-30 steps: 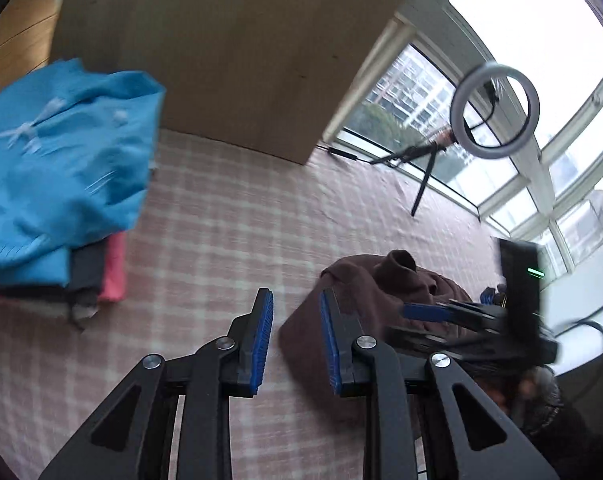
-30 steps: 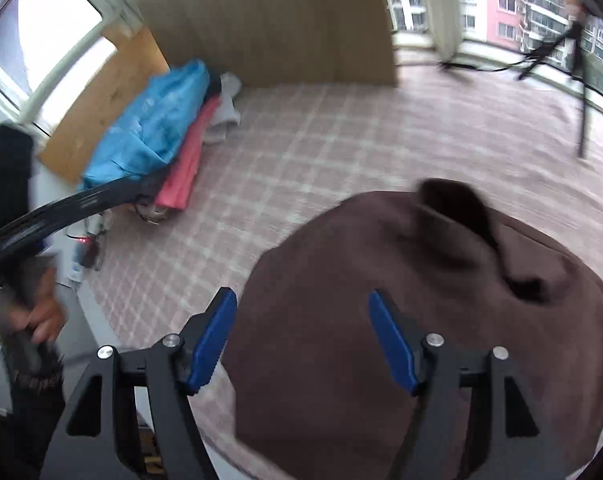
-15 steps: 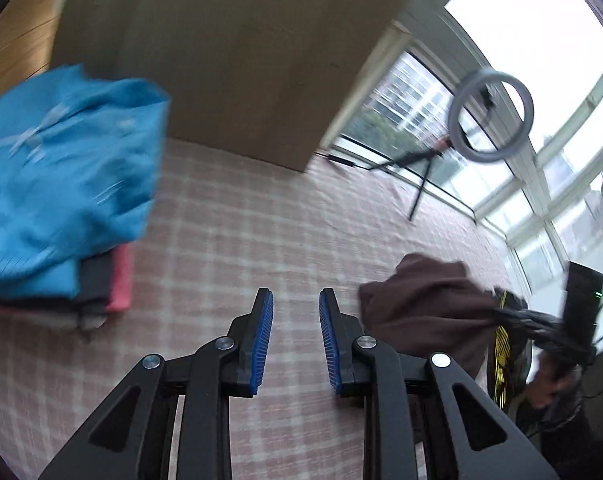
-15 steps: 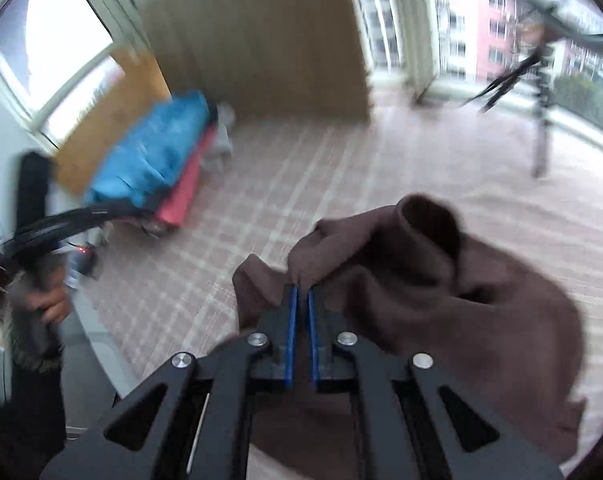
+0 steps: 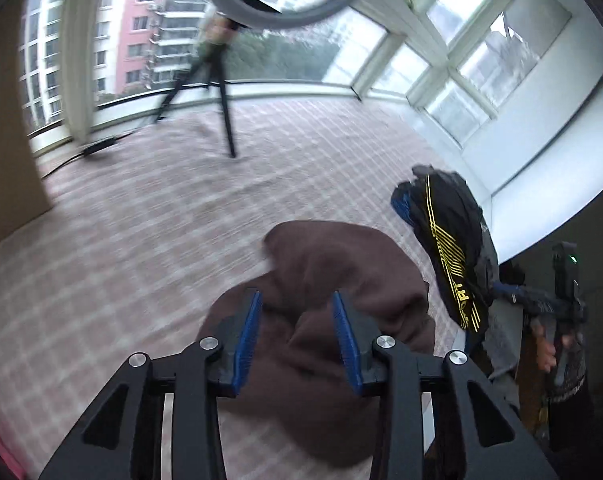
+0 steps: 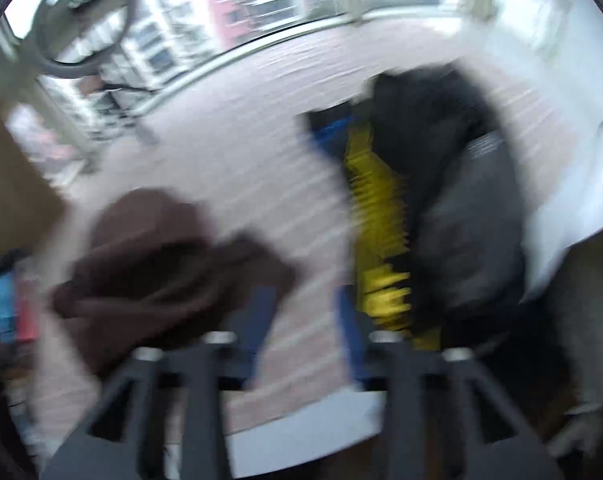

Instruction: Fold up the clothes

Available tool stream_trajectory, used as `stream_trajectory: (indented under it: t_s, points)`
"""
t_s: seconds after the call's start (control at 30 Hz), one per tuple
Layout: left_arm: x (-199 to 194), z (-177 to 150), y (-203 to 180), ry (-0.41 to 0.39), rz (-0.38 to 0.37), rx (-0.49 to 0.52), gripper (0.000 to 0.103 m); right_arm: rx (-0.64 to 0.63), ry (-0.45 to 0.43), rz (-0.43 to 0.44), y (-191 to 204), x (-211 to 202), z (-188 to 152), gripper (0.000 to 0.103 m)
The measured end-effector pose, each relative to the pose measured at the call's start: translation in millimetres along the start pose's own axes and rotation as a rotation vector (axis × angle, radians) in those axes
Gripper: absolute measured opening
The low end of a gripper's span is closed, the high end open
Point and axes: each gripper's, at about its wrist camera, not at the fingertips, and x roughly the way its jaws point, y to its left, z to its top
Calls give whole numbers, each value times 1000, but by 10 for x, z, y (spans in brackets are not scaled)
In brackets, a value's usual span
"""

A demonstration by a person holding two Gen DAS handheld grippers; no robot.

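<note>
A crumpled brown garment [image 5: 333, 276] lies on the pink checked cloth [image 5: 141, 248]. My left gripper [image 5: 297, 340] hangs just over it. Its jaws are opening, with brown folds below the gap and the blue pads off the fabric. In the blurred right wrist view the brown garment [image 6: 161, 264] lies to the left, free of my right gripper [image 6: 305, 324]. That gripper's jaws are opening, with only checked cloth between them. A black garment with yellow stripes [image 5: 449, 248] is heaped at the right; the same black and yellow heap [image 6: 441, 184] lies just ahead of the right gripper.
A ring light on a tripod [image 5: 221, 80] stands at the far window. A wooden board [image 5: 5, 140] rises at the left. A folded blue and pink stack [image 6: 3, 308] shows at the far left. A person's hand [image 5: 543, 354] holds the other gripper's handle by the white ledge [image 5: 541, 208].
My left gripper swung right, away from the blue stack, to over the brown garment, and its jaws widened. My right gripper let go of the brown garment and swung right towards the black heap.
</note>
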Motion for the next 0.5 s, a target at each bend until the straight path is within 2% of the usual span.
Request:
stream_trajectory:
  t_s: [0.07, 0.13, 0.2, 0.27, 0.3, 0.33, 0.37, 0.4, 0.43, 0.47, 0.5]
  points:
    - [109, 86, -63, 19, -28, 10, 35, -4, 25, 107, 234, 184, -58, 60]
    - [172, 122, -109, 31, -45, 17, 35, -29, 45, 157, 526, 442, -39, 63]
    - [195, 110, -137, 34, -42, 23, 35, -106, 31, 102, 727, 739, 83, 67]
    - [158, 60, -80, 36, -41, 11, 35, -131, 33, -25, 814, 1040, 236, 67]
    - [135, 28, -28, 36, -36, -3, 35, -136, 50, -50, 844, 1197, 305, 67]
    - [103, 1, 37, 37, -30, -22, 35, -145, 79, -18, 855, 1325, 351, 67]
    - [86, -28, 91, 38, -27, -35, 35, -142, 106, 26, 839, 1405, 389, 63]
    - [62, -61, 171, 41, -22, -53, 35, -136, 114, 70, 841, 1442, 399, 55]
    - [40, -87, 234, 40, -16, -69, 35, -132, 122, 122, 865, 1443, 392, 21]
    - [21, -98, 286, 37, -12, -79, 35, -143, 122, 134, 909, 1379, 369, 8]
    - [0, -115, 339, 33, -9, -88, 35, -174, 78, 124, 956, 1215, 327, 8]
